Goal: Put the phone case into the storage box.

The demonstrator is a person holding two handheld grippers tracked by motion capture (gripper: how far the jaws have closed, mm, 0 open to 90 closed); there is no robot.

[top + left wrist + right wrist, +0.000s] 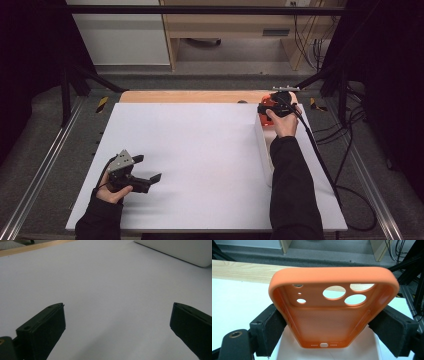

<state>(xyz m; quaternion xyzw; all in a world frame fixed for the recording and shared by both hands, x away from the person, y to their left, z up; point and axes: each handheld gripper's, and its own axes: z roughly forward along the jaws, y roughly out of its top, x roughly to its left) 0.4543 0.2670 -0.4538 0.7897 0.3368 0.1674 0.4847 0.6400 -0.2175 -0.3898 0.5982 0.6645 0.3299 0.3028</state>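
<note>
right gripper (332,322) clamping orange phone case (329,315) (hollow up)

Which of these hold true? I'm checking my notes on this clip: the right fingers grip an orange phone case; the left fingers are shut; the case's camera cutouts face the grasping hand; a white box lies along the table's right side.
1. The right gripper grips the orange phone case: true.
2. The left gripper is shut: false, it is open over the bare white table.
3. Camera cutouts face the hand: false, they sit at the far end.
4. A white box lies along the table's right side: true.
</note>
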